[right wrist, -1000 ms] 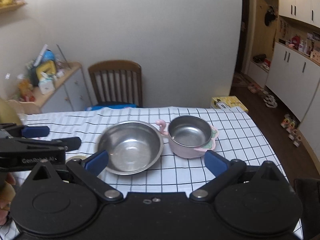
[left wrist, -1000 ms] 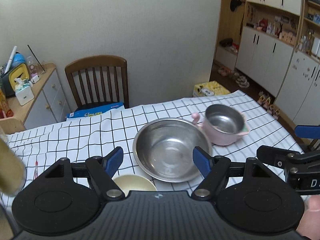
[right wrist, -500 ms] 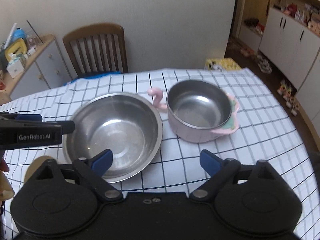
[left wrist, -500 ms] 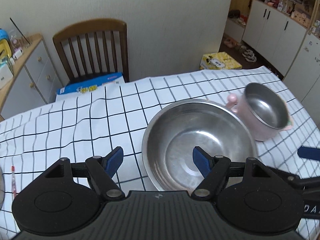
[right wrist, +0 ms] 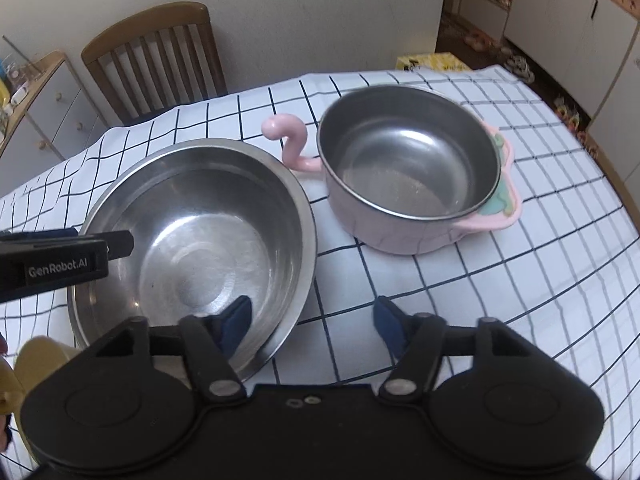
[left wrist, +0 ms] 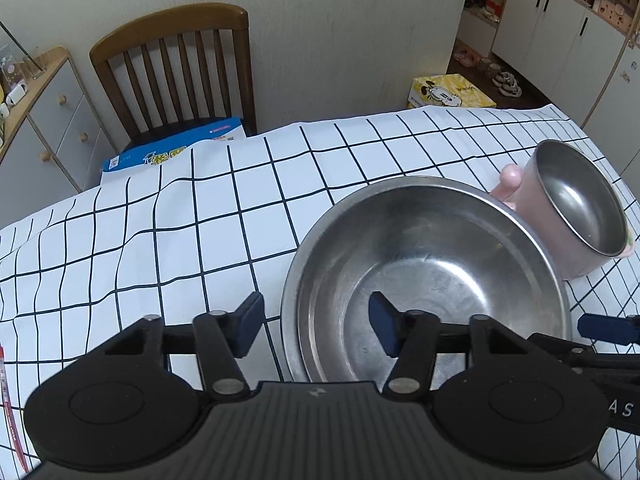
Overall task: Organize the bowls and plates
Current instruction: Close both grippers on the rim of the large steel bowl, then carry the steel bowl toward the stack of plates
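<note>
A large steel bowl (left wrist: pixel 432 276) (right wrist: pixel 200 236) sits on the checked tablecloth. A pink steel-lined bowl (left wrist: pixel 576 208) (right wrist: pixel 408 168) with a curled pink handle stands to its right. My left gripper (left wrist: pixel 316 326) is open, straddling the big bowl's left rim, one finger outside, one inside. My right gripper (right wrist: pixel 312 322) is open, straddling the same bowl's right rim. A small yellow bowl (right wrist: pixel 40 360) shows at the left edge of the right wrist view.
A wooden chair (left wrist: pixel 176 72) with a blue box (left wrist: pixel 176 148) on its seat stands behind the table. A drawer cabinet (left wrist: pixel 44 120) is at the left. A yellow box (left wrist: pixel 448 92) lies on the floor. White cupboards (left wrist: pixel 560 32) stand at right.
Both grippers have moved forward and down toward the large steel bowl and now straddle its rim. The yellow bowl has left the left wrist view.
</note>
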### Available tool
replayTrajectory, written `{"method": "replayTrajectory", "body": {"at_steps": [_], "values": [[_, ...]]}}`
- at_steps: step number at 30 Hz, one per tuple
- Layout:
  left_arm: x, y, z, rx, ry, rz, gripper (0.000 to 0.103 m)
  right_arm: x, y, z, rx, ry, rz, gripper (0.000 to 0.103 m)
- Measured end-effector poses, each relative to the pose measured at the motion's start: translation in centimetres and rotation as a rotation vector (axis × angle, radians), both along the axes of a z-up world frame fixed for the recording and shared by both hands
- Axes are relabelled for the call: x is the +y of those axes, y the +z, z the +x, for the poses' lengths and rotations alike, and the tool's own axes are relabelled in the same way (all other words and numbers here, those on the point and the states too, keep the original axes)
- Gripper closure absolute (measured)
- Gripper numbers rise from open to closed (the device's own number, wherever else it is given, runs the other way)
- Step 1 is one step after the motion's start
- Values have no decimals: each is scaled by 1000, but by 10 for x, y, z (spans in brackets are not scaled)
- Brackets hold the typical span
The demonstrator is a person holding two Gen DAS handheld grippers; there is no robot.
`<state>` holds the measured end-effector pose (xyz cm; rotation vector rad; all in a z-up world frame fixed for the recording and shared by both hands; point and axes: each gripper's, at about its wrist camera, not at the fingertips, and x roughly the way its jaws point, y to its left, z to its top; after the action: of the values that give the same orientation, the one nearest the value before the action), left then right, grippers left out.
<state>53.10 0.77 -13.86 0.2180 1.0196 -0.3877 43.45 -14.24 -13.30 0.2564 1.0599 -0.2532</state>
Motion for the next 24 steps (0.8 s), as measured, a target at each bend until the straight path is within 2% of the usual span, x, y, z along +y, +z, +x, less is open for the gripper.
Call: {"method": "replayTrajectory", "body": {"at_steps": [3,7,9,13,18,24], "values": [[1,-4,4,27,0,-4,66,-3,-5,4,7,-5,18,52],[1,-7,7,33,3,3,74,-5,-8,5,11,-2,49,62],[2,-7,9,37,11,1,83,-5,-7,5,5,2,54,68],[5,-7,11,46,16,-12,83,-2,-5,6,-2,11,61,83],[6,-5,10,41,16,-14,84,1,-3,6,-7,3,50,85],[7,13,4,15,10,-17,84,1,10,1,-40,20,34,85]]}}
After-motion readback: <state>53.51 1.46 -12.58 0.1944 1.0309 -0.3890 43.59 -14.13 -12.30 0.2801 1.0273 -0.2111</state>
